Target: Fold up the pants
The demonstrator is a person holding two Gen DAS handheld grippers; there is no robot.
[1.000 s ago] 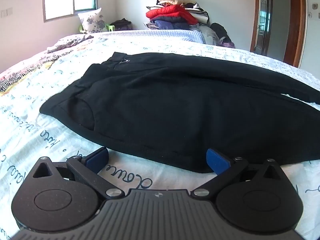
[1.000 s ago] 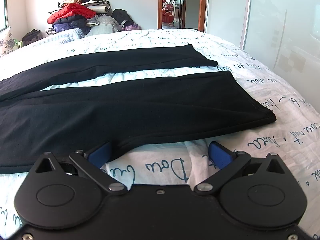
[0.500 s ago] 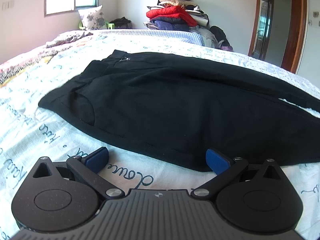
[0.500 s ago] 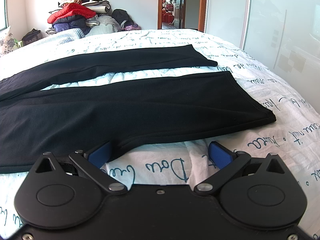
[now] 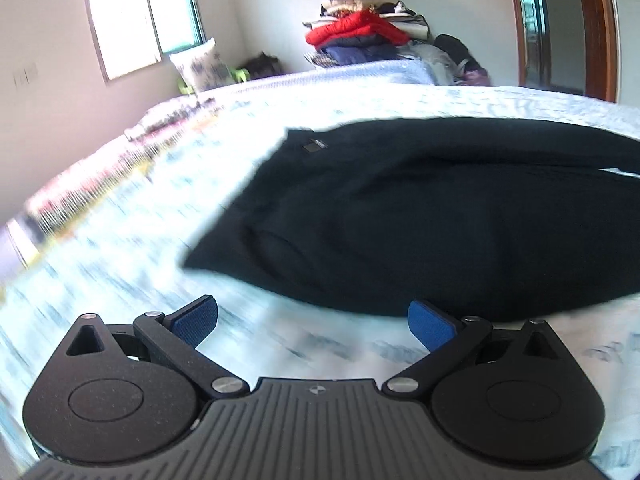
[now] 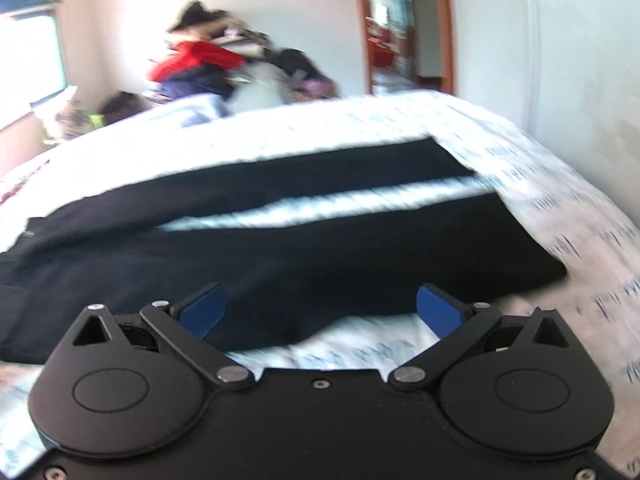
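Observation:
Black pants (image 5: 420, 216) lie flat on the white printed bedsheet (image 5: 120, 264), waistband at the left, two legs running to the right. My left gripper (image 5: 314, 322) is open and empty, just short of the near waist corner. In the right wrist view the two legs (image 6: 320, 256) lie apart with a strip of sheet between them. My right gripper (image 6: 320, 310) is open and empty, its blue pads over the near leg's lower edge. Both views are blurred by motion.
A pile of clothes with a red jacket (image 5: 356, 32) stands beyond the bed's far side. A pillow (image 5: 198, 64) lies at the back left under a window (image 5: 140, 16). An open wooden door (image 6: 404, 28) is at the back right.
Both grippers have risen and swung left. The waistband now sits further right in the left view. The right gripper has moved forward over the near leg. Both stay open.

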